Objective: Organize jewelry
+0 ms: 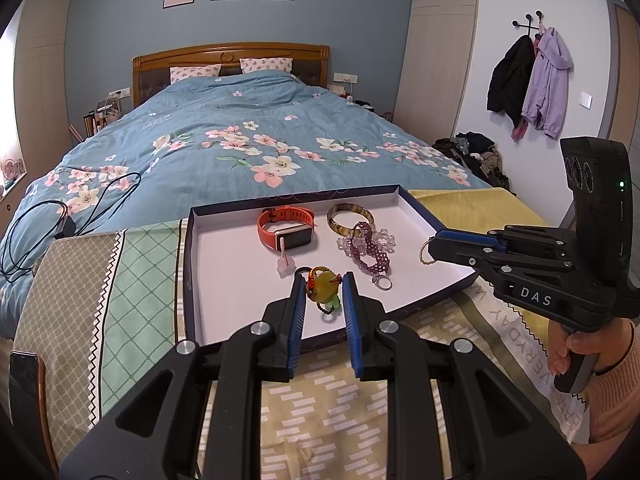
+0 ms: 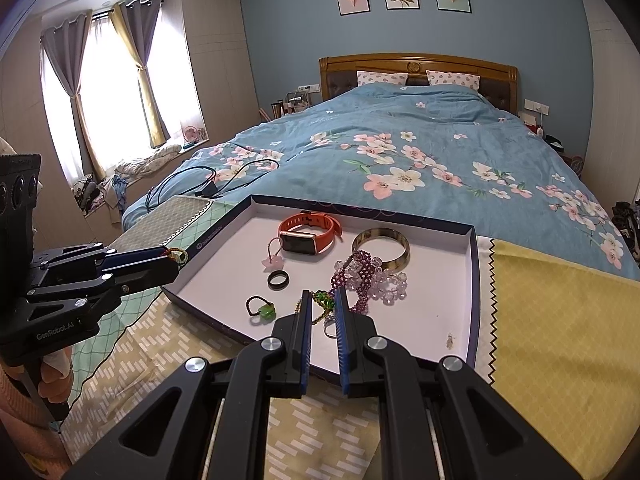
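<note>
From the left wrist camera, the left gripper [image 1: 323,280] has its blue-padded jaws closed on a yellow-green pendant on a red and dark beaded cord [image 1: 322,285], held just above the near part of the shallow white-floored box lid with a dark rim [image 1: 192,264]. Beyond it in the lid lie an orange-strapped smartwatch [image 1: 285,229], a brown mottled bangle [image 1: 349,218] and a tangle of purple and clear bead bracelets [image 1: 370,248] – all farther off along the fingers' line. At the lid's right edge the right gripper [image 1: 434,245] reaches in sideways, pinching a thin gold-coloured chain [image 1: 425,251] at its tips. From the right wrist camera, that gripper's jaws stand nearly together with the chain and a green-beaded strand [image 2: 323,299] between them, though whether both are gripped is hard to tell. A black ring [image 2: 277,280] and a small green charm on a dark cord [image 2: 261,309] lie to its left in the lid – nearer the left gripper, whose tips hang at the lid's left corner. I judge each piece must be set down on bare floor, clear of the bead tangle.
</note>
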### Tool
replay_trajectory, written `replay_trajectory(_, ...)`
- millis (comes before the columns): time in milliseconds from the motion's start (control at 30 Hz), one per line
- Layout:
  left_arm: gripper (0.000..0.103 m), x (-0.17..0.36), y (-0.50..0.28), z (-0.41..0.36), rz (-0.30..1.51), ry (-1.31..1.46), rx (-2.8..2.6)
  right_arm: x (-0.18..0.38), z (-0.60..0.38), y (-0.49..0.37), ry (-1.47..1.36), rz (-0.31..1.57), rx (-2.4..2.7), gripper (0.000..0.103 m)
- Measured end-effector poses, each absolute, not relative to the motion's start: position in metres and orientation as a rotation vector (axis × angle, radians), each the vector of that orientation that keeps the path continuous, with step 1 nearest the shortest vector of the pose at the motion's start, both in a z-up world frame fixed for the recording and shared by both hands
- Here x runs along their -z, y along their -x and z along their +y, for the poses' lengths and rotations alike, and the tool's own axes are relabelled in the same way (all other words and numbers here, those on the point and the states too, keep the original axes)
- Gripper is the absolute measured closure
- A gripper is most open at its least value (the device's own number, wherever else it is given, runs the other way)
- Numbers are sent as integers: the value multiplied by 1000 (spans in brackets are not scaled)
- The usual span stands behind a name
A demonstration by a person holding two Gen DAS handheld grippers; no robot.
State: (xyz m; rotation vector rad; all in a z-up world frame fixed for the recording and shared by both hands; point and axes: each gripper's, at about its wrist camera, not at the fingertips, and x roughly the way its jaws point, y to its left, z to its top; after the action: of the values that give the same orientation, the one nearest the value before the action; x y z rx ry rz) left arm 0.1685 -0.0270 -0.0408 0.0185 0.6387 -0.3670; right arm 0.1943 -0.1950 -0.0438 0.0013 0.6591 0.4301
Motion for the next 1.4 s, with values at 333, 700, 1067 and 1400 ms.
replay_trajectory(333, 84, 41, -172, -29, 640, -22, 363, 46, -195, -195, -1, 662, -431, 93)
replay_trajectory(700, 84, 42, -181, -30, 642, -26, 359, 48, -198, -199, 10, 666, -426, 93)
replay_trajectory(1067, 84, 42, -189, -30, 642, -30, 352, 48, -198, -206, 21, 673, -424, 93)
replay_trajectory(1400, 84, 43, -198, -30, 641, -36, 345, 53, -198, -216, 17, 693, -423, 93)
